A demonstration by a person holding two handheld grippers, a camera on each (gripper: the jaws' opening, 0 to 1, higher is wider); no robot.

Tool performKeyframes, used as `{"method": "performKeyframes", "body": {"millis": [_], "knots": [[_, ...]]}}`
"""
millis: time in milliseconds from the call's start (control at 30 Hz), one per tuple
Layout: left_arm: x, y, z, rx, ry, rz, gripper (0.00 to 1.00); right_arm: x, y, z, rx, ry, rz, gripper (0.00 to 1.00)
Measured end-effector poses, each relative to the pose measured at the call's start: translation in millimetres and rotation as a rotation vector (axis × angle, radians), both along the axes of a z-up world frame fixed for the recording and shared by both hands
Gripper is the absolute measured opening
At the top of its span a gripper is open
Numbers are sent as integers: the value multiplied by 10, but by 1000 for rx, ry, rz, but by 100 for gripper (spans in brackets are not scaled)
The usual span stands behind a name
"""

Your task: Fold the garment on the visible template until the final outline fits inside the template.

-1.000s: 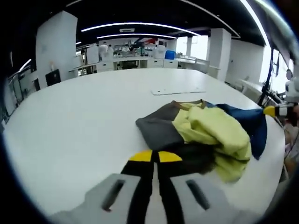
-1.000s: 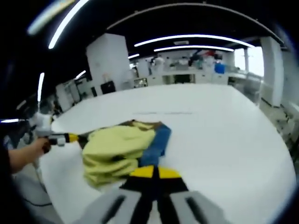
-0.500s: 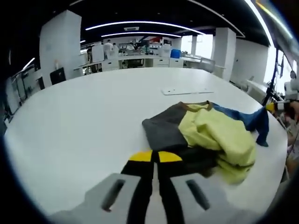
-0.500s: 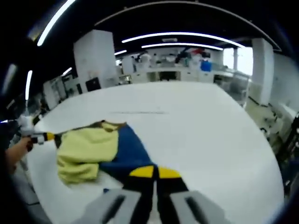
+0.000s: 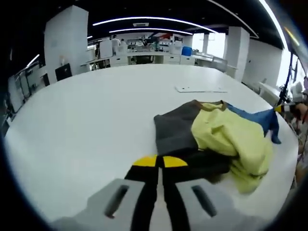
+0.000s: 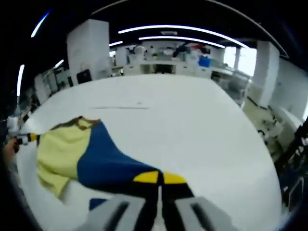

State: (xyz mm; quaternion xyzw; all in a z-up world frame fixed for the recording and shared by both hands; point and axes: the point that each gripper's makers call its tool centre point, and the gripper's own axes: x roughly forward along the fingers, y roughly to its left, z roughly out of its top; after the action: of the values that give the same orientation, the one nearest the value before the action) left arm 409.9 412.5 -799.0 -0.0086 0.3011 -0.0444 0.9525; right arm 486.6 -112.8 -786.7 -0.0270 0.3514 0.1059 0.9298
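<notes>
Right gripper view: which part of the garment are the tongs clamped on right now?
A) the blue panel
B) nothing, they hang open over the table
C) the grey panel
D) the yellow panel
A: in the right gripper view the right tongs are shut on the garment's blue panel, which stretches from the yellow panel straight to the tips.

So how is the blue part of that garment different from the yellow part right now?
The blue part is pulled out flat and taut toward the right gripper, whose jaws are shut on it. The yellow part lies bunched in loose folds and neither gripper holds it. Blue sits at the garment's right end; yellow fills the middle. Both belong to one garment lying on the white table.
</notes>
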Motion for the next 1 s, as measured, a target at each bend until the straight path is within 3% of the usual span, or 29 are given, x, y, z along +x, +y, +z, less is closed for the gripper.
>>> {"method": "performKeyframes", "body": {"millis": [267, 433, 533, 600, 767, 833, 1000], "knots": [[3, 84, -62, 8, 20, 18, 0, 62, -91, -140, -50, 48, 17, 0], [-43, 86, -95, -20, 23, 58, 0, 113, -31, -179, 0, 58, 40, 0], [-84, 60, -114, -23, 25, 65, 9, 15, 60, -146, 40, 58, 37, 2], [-122, 45, -119, -33, 27, 71, 19, 8, 109, -141, 60, 63, 39, 13], [-248, -13, -120, -52, 24, 83, 28, -303, 188, -185, 71, 97, 50, 31], [-341, -93, -125, -69, 17, 94, 31, -403, 202, -211, 74, 112, 43, 33], [-328, -231, -186, -122, 16, 110, 33, -736, 294, -271, 82, 135, 24, 36]]}}
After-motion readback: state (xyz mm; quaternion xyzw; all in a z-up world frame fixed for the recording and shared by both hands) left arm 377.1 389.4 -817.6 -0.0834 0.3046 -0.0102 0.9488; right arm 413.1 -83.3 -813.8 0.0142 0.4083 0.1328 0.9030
